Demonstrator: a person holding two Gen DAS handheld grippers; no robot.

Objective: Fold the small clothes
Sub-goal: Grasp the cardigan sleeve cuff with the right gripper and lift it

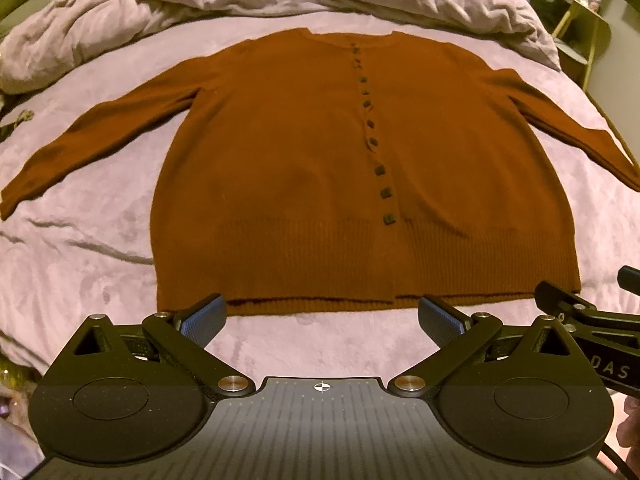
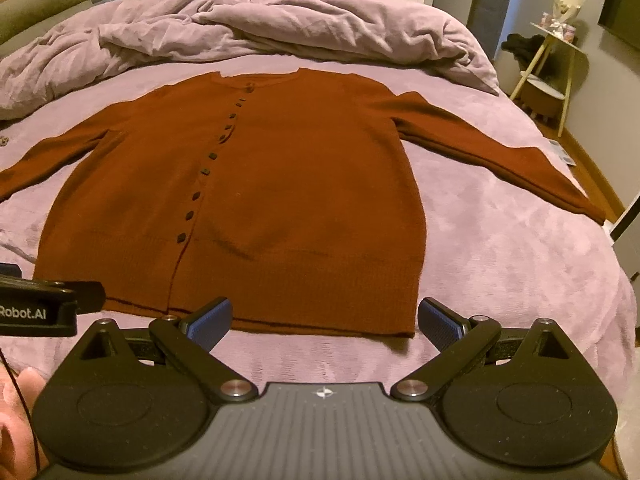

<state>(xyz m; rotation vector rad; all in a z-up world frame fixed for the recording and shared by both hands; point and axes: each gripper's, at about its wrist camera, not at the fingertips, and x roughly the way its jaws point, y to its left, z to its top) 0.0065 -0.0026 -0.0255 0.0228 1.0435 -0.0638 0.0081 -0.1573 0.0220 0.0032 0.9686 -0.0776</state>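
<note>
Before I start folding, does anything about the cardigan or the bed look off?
Nothing stands out. The cardigan lies flat and buttoned on the bed, sleeves spread to both sides. The blanket is bunched up beyond the collar, apart from the cardigan. Left gripper and right gripper are open, short of the hem.

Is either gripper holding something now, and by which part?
Nothing is held. The left gripper and right gripper are both open, just short of the hem of the rust-brown knitted cardigan.
</note>
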